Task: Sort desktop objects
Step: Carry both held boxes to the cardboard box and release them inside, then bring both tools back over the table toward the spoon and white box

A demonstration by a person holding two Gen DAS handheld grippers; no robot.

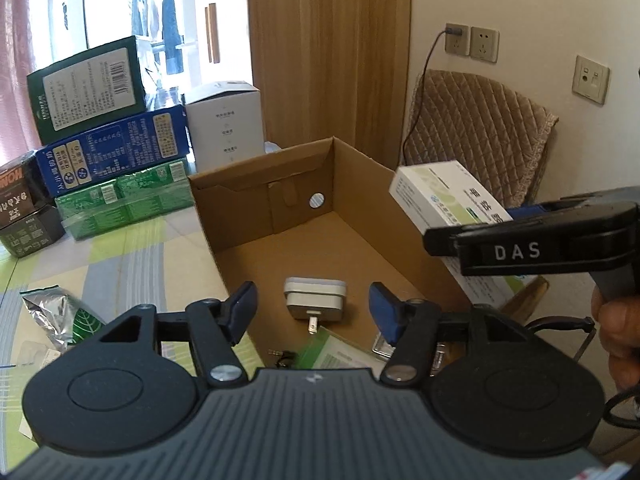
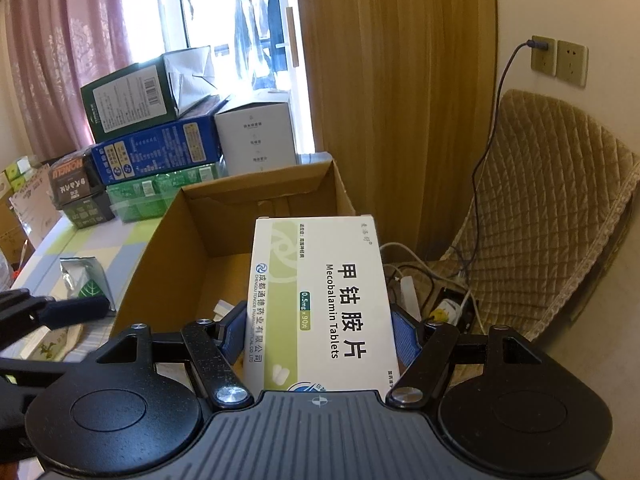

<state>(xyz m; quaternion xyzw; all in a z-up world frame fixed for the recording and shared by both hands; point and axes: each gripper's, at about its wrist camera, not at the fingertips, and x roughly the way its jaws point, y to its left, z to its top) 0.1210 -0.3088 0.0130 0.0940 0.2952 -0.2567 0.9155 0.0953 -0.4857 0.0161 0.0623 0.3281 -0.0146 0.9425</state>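
Note:
My right gripper [image 2: 320,332] is shut on a white and green medicine box [image 2: 324,304] marked Mecobalamin Tablets, held over the right side of an open cardboard box [image 2: 160,264]. In the left wrist view the same medicine box [image 1: 436,196] hangs above the cardboard box's [image 1: 280,184] right wall, with the right gripper [image 1: 440,236] coming in from the right. My left gripper [image 1: 314,312] is open above the cardboard box's near end. A white charger plug [image 1: 316,300] lies on the box floor between its fingers, untouched. A green and white card [image 1: 336,352] lies beside the plug.
Stacked green, blue and white cartons [image 1: 120,140] stand at the back left of the striped tablecloth [image 1: 132,252]. A foil pouch [image 1: 52,312] lies left of the cardboard box. A quilted chair [image 2: 540,208] with a power strip and cables stands to the right, by the wall sockets [image 2: 560,60].

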